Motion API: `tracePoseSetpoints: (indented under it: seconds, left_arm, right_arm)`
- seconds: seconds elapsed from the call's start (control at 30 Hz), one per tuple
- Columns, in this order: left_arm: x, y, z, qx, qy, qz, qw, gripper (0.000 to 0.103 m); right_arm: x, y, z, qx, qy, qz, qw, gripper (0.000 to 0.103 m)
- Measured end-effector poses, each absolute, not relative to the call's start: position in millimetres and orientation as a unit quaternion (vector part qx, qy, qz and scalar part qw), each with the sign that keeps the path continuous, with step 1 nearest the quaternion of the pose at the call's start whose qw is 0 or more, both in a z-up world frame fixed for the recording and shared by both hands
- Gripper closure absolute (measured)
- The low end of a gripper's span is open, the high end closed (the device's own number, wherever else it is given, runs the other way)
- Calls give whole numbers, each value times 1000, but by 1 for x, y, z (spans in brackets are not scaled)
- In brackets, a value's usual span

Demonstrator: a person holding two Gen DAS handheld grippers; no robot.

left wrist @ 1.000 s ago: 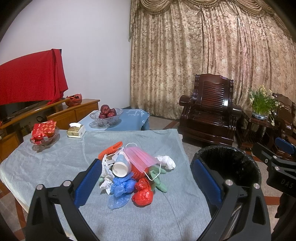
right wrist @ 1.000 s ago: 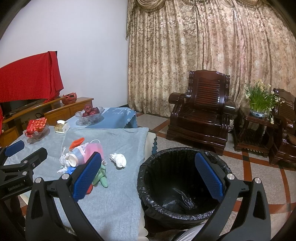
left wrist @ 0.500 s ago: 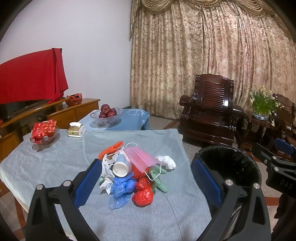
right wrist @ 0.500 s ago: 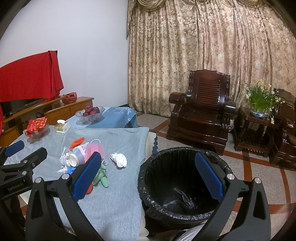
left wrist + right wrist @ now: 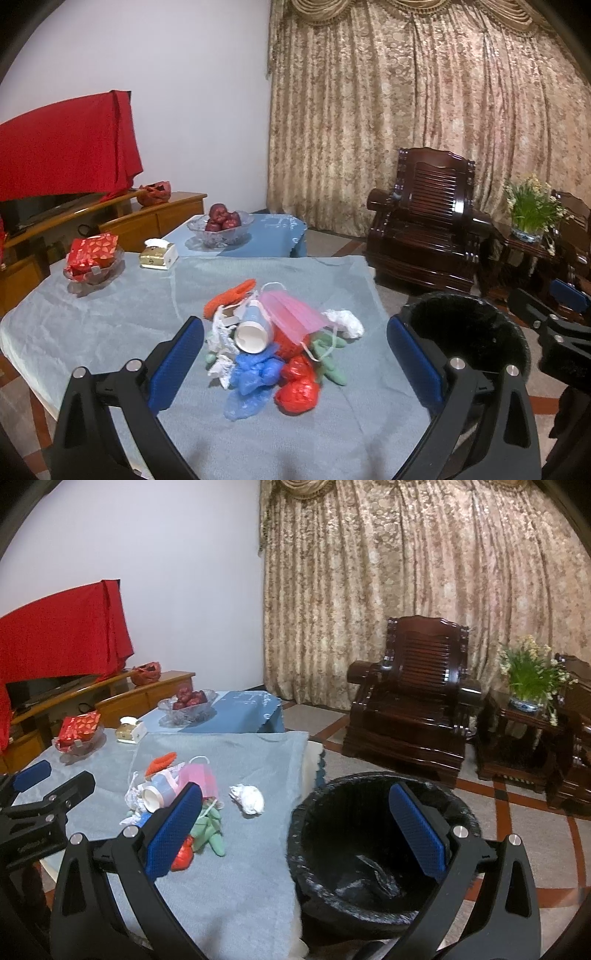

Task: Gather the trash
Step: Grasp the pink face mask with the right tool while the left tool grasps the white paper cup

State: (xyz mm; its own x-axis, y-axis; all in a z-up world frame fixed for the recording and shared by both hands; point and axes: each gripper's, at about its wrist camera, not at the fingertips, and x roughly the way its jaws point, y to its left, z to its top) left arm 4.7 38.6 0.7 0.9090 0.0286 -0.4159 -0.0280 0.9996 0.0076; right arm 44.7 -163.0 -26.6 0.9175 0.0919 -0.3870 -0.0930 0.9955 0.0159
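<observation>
A pile of trash (image 5: 273,343) lies on the table's grey-blue cloth (image 5: 110,321): a paper cup (image 5: 253,334), a pink face mask (image 5: 293,314), blue and red plastic bags, green gloves and a white crumpled tissue (image 5: 345,321). The pile also shows in the right wrist view (image 5: 177,797). My left gripper (image 5: 295,363) is open and empty, held above the table just short of the pile. My right gripper (image 5: 295,830) is open and empty, over the edge of a black-lined trash bin (image 5: 373,849) that stands on the floor right of the table.
On the table's far side stand a glass dish with a red packet (image 5: 92,258), a small gold box (image 5: 157,254) and a bowl of red fruit (image 5: 221,225). A dark wooden armchair (image 5: 424,221) and a side table with a plant (image 5: 532,214) stand beyond the bin.
Both grippers have hardly moved; the views shifted only slightly. Nothing was taken hold of or let go.
</observation>
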Motion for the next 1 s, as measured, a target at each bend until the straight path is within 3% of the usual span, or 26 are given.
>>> tracePoseSetpoints:
  seconds: [0.47, 0.67, 0.87, 1.0]
  left_arm:
    - [48, 116, -71, -8, 266, 95, 959, 6]
    - [72, 126, -91, -4, 279, 93, 956, 6]
    - [110, 143, -95, -18, 286, 87, 954, 15]
    - [127, 148, -97, -22, 289, 88, 953, 15]
  right_arm:
    - [119, -102, -87, -14, 264, 125, 956, 5]
    - [160, -88, -103, -16, 300, 148, 942, 20]
    - [198, -69, -102, -20, 304, 165, 938, 27]
    - [219, -51, -113, -27, 321, 186, 928, 31]
